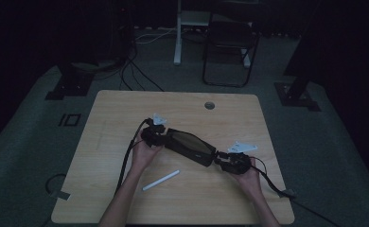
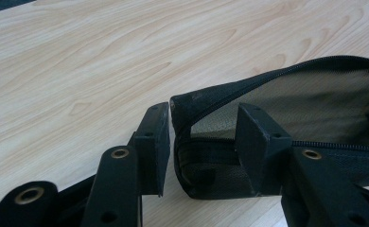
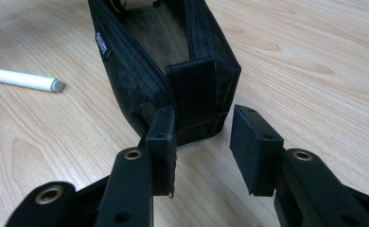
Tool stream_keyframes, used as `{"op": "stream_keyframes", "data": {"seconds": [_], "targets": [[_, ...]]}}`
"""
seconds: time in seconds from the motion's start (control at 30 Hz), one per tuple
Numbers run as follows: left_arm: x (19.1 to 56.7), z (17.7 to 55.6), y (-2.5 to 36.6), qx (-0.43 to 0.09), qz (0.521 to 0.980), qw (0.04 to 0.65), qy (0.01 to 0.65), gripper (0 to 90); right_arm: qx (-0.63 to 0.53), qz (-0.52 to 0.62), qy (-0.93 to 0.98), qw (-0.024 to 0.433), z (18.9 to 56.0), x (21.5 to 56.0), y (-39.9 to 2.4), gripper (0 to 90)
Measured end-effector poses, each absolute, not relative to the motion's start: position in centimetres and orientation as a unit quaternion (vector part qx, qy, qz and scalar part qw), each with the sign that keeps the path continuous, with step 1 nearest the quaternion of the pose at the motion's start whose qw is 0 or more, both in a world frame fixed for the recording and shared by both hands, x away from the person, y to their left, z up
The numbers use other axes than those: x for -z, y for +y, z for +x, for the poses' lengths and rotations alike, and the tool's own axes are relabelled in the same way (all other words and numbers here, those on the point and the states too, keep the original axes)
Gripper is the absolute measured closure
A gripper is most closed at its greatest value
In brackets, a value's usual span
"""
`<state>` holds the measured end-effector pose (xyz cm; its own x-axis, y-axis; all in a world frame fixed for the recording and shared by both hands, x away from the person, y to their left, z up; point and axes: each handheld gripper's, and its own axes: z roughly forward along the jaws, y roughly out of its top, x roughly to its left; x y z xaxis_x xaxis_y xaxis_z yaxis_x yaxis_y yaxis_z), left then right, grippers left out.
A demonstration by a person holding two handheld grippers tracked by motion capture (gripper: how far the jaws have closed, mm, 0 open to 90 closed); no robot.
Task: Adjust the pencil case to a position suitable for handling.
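A black mesh zip pouch lies at a slant in the middle of the wooden table, unzipped along its top. My left gripper is at its upper-left end. In the left gripper view the jaws straddle that end of the pouch: a thin gap shows at the left pad, and the right pad overlaps the pouch's side. My right gripper is at the lower-right end. There its jaws stand open, with the end tab of the pouch just beyond the fingertips. A white pen lies near the front.
The white pen lies left of the pouch in the right gripper view. A round cable hole sits near the table's far edge. Beyond the table stand a dark chair and a white post, with cables on the floor.
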<state>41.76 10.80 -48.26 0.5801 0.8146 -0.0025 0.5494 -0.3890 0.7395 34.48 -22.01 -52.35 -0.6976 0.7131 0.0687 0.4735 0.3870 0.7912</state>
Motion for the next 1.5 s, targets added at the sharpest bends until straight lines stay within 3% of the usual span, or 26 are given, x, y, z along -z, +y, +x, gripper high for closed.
{"op": "stream_keyframes", "data": {"seconds": [0.3,0.73,1.2,1.5], "targets": [[48.7,41.3,11.4,-0.19,0.817,0.348,0.419,52.7,-0.417,0.34,0.831,0.142,34.8,52.3,-20.6,62.9],[46.2,36.7,13.9,-0.228,0.807,0.387,0.383,44.5,-0.426,0.345,0.822,0.154,33.9,51.5,-21.4,47.4],[49.3,30.9,13.1,-0.191,0.852,0.369,0.317,46.0,-0.42,0.341,0.826,0.159,32.5,51.6,-22.3,46.3],[52.3,28.8,11.8,-0.16,0.886,0.326,0.287,45.9,-0.419,0.349,0.822,0.165,31.7,51.7,-23.4,46.2]]}}
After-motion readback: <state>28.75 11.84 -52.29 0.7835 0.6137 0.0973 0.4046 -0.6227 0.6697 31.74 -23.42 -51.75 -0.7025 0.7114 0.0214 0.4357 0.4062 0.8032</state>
